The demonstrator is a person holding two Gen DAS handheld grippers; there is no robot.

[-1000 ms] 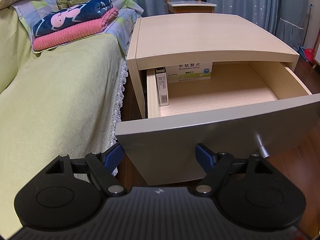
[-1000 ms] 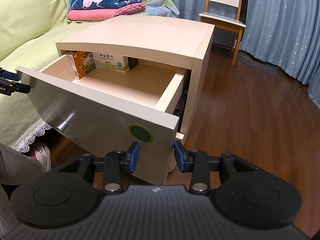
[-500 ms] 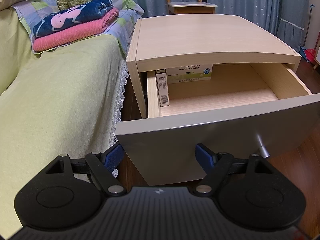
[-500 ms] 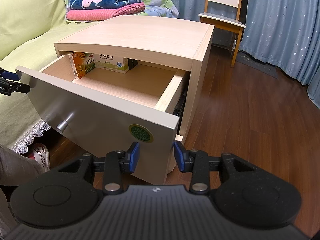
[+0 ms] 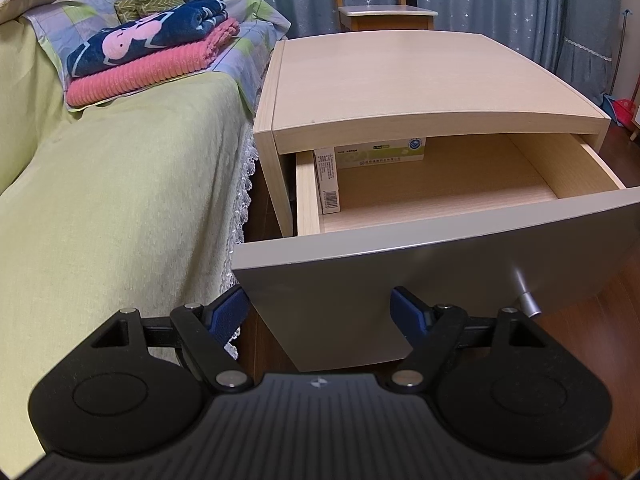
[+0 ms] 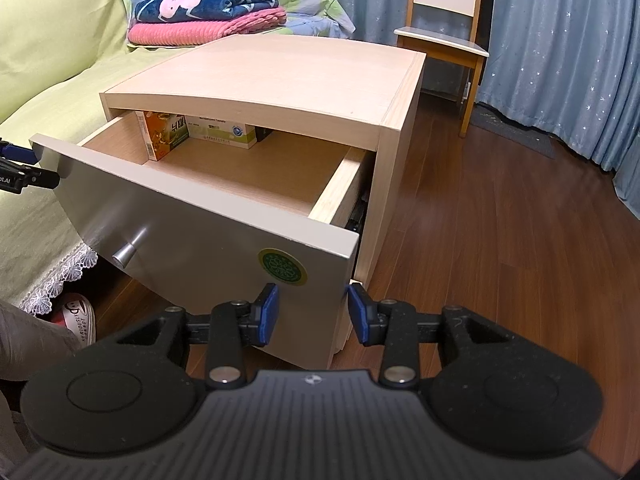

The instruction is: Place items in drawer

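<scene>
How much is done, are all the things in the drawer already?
Done: the drawer is pulled open, and an orange box and a white medicine box stand at its back. A small dark item sits beside them. In hand: nothing; the left gripper and right gripper are both open and empty in front of the drawer. Left: probably pushing the drawer shut.

Warm, even indoor light, fairly bright, falls from above. The drawer front [image 5: 440, 280] carries a soft sheen; its knob [image 6: 127, 253] glints. Shade lies under the cabinet top [image 6: 280, 80] and below the drawer. Fisheye bends straight edges, corners go black. Focus is sharp throughout, without motion blur.
</scene>
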